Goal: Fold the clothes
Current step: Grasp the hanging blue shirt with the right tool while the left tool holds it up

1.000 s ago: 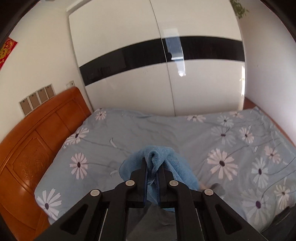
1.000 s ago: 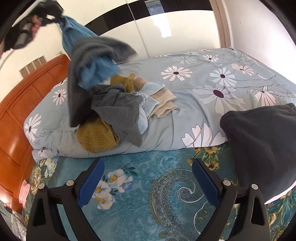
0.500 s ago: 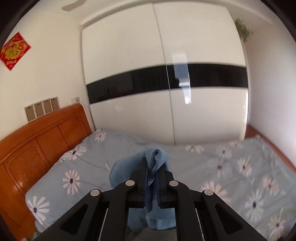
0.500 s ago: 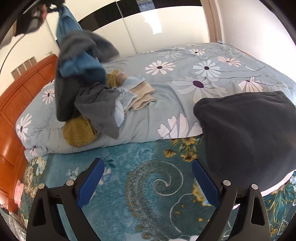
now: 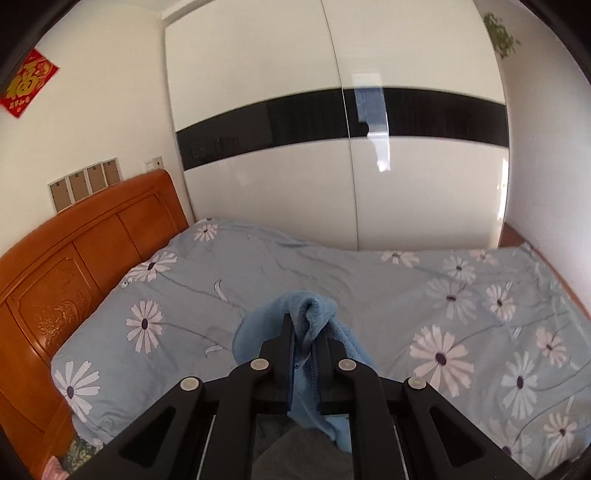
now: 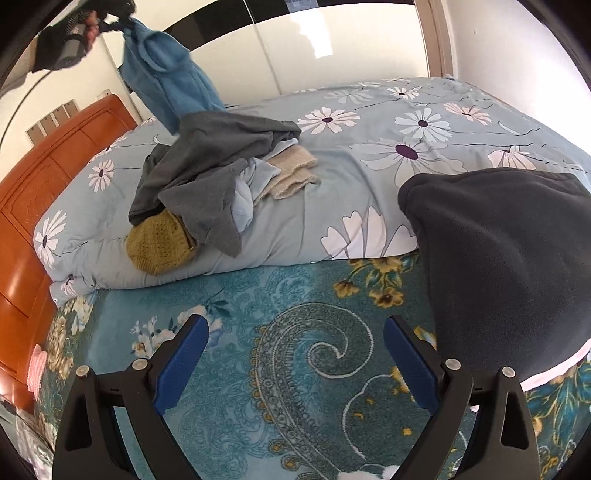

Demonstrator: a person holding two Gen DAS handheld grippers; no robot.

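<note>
My left gripper [image 5: 306, 326] is shut on a light blue fleece garment [image 5: 314, 321] that drapes over and below its fingers. From the right wrist view the same blue garment [image 6: 166, 85] hangs high at the upper left from the left gripper [image 6: 122, 20], held by a hand. Under it lies a pile of clothes: a grey garment [image 6: 218, 147], a mustard knit [image 6: 162, 243], a pale blue piece [image 6: 245, 195] and a beige knit [image 6: 291, 173]. My right gripper [image 6: 295, 332] stands open over the teal patterned blanket [image 6: 258, 332], nothing between its blue pads.
A dark grey folded garment [image 6: 509, 258] lies at the right on the blanket. The daisy-print duvet [image 6: 406, 122] covers the bed behind. An orange wooden headboard [image 5: 74, 266] stands at the left, a white wardrobe [image 5: 332, 166] beyond the bed.
The left gripper has lifted the blue garment higher, and it now hangs free of the grey garment, which has dropped back onto the pile. The right gripper has sunk a little toward the blanket.
</note>
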